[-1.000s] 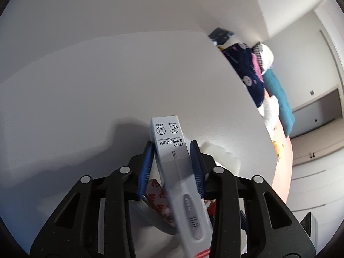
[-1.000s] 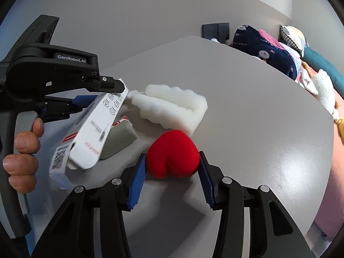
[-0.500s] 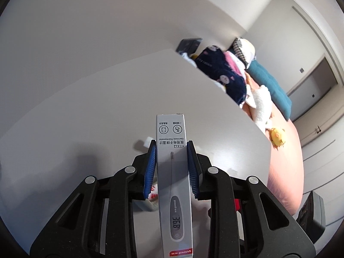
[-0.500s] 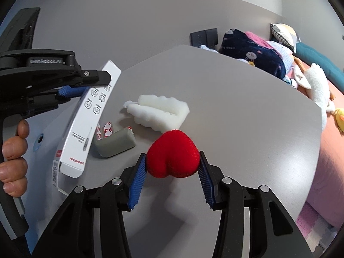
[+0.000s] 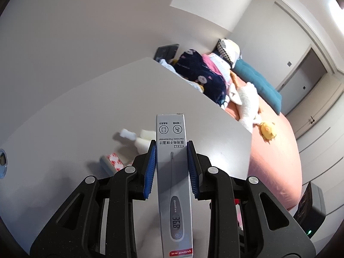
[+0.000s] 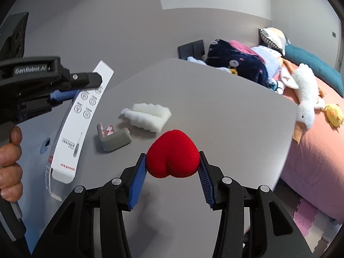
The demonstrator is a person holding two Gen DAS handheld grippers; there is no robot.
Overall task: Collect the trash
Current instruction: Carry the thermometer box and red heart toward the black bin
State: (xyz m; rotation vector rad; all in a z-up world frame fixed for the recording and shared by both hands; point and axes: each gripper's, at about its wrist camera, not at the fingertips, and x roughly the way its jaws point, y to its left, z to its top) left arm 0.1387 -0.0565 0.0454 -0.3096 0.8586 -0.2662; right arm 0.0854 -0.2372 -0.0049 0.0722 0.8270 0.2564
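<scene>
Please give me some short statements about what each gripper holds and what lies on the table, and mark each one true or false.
1. The left gripper is shut on a thermometer box. True.
2. The right gripper holds a blue sponge. False: it holds a red heart-shaped sponge.
3. The white foam piece lies on the table. True.
4. The grey roll is held in a gripper. False: it lies on the table, near the foam.
5. The thermometer box rests flat on the table. False: it is held up in the air.
</scene>
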